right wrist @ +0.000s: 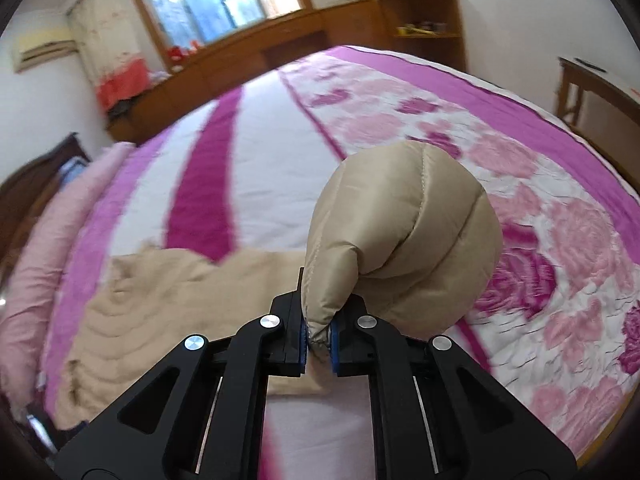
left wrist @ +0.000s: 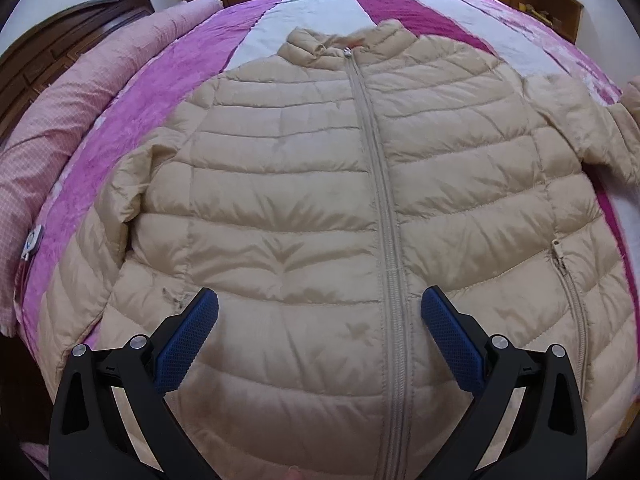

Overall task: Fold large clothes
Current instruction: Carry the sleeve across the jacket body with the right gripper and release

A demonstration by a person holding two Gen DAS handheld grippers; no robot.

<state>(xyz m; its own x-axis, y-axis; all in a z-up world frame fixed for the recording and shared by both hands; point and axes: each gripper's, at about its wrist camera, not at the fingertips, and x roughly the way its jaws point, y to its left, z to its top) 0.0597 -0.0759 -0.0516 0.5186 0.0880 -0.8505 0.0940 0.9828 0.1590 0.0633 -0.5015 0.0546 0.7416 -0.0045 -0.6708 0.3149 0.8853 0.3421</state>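
Right wrist: right gripper (right wrist: 319, 334) clamps the jacket (right wrist: 400, 232) cuff, sleeve bulging toward one o'clock; left gripper (left wrist: 319, 306) gapes above the jacket's hem.

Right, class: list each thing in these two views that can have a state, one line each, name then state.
puffer jacket: lying front up on the bed, spread flat.
front zipper: closed up to the collar.
pocket zipper: closed.
jacket sleeve: end lifted off the bed, pinched.
left hand-held gripper: open, above the jacket's lower front, holding nothing.
right hand-held gripper: shut on the jacket sleeve.
bed cover: spread over the bed.
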